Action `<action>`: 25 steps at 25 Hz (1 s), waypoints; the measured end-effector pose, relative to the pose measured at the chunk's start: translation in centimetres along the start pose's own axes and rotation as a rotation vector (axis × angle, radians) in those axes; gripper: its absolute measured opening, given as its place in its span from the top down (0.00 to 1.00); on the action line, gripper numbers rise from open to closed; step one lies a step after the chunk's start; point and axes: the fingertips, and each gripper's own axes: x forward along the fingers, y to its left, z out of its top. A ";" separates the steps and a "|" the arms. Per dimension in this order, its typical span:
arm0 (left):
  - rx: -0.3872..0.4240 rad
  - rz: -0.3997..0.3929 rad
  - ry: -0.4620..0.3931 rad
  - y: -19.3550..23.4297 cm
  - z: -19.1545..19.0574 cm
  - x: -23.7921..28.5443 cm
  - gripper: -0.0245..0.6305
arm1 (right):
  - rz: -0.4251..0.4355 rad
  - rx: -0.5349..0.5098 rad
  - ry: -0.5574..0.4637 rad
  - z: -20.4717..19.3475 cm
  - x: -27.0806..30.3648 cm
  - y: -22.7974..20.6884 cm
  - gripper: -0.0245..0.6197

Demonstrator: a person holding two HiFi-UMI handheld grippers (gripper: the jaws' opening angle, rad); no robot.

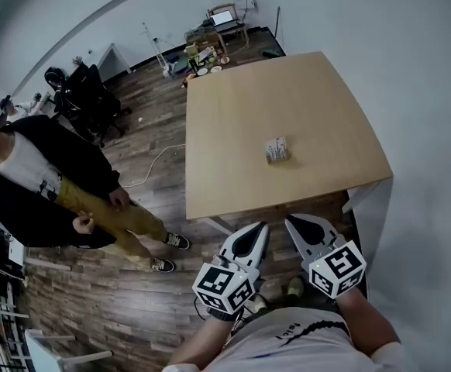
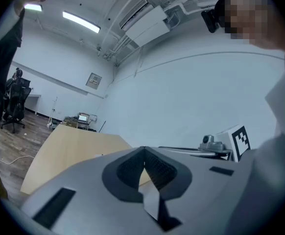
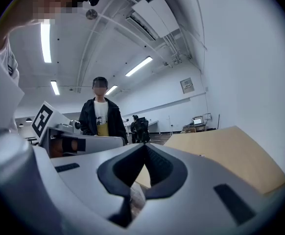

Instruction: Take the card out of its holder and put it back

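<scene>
**Nothing started: holder untouched, both tools held back**

The holder lies as one small pale lump a little right of the middle of the counter, with bare wood all around it. From the head view it is too small to tell the card from the holder, but nothing lies loose beside it, so the card is most likely inside.

Both tools are well short of it, off the near edge of the counter and close to the wearer's body. The left hand-held gripper has its jaws pressed together with nothing between them, and its own view shows the dark pads meeting at the tip. The right hand-held gripper is the same: jaws pressed together at the tip and empty. Both point roughly level toward the far side of the counter.

A person in a dark jacket stands on the wooden floor to the left, well clear of the counter, with an office chair beyond.

By my reading the whole task is ahead: reaching in, steadying the holder, pulling the card out, then sliding it back.
</scene>
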 end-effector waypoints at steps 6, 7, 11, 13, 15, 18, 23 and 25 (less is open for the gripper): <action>0.003 0.023 0.009 0.1 -0.8 0.6 0.94 | 0.018 0.009 -0.016 -0.3 -0.3 -0.9 0.94; 0.004 0.027 0.009 0.0 -0.9 0.8 0.94 | 0.020 0.013 -0.017 -0.4 -0.4 -1.3 0.94; 0.000 0.054 0.010 -0.2 -0.6 0.8 0.94 | 0.041 0.016 -0.012 0.1 -0.8 -1.6 0.94; 0.003 0.059 0.016 0.0 -0.5 0.7 0.94 | 0.045 0.017 -0.011 0.3 -0.5 -1.6 0.94; 0.007 0.066 0.024 0.4 -0.5 0.8 0.94 | 0.055 0.020 -0.010 0.2 0.0 -1.8 0.94; 0.006 0.075 0.028 1.4 -0.7 1.3 0.94 | 0.076 0.026 -0.002 -0.5 1.2 -2.3 0.94; -0.001 0.063 0.031 3.8 -1.3 3.0 0.94 | 0.072 0.018 0.022 -1.3 3.5 -4.0 0.94; -0.005 0.048 0.033 5.2 -1.5 4.3 0.94 | 0.065 0.015 0.031 -1.7 4.8 -5.1 0.94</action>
